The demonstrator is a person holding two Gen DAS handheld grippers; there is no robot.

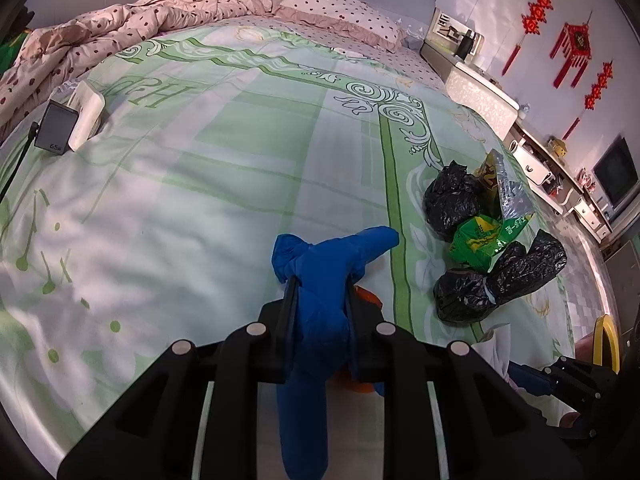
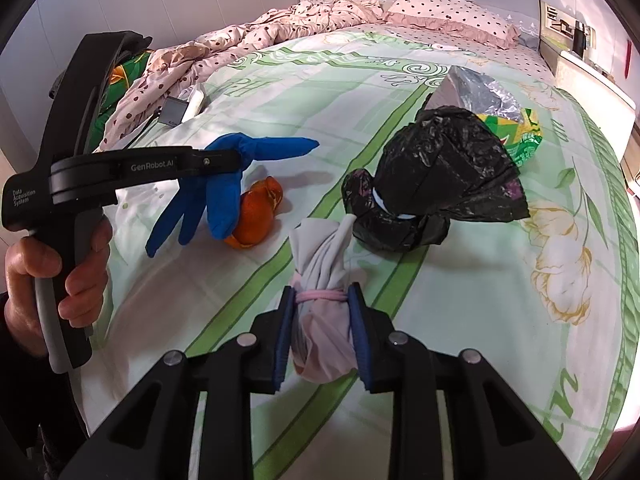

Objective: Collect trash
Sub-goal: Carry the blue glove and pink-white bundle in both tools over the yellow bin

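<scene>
Both views are bright and sharp — daylight falls in soft patches across the bed sheet, with a washed-out glare along its right edge in the right wrist view. Shadows are faint. Fisheye bending curves the edges, and the corners go black.

Orange peel mostly hidden behind blue glove; charger print barely legible.

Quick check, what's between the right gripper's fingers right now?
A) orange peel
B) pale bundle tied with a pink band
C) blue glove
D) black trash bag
B: in the right wrist view the right gripper pinches the pale bundle just below its pink band; the blue glove is in the left gripper.
</scene>
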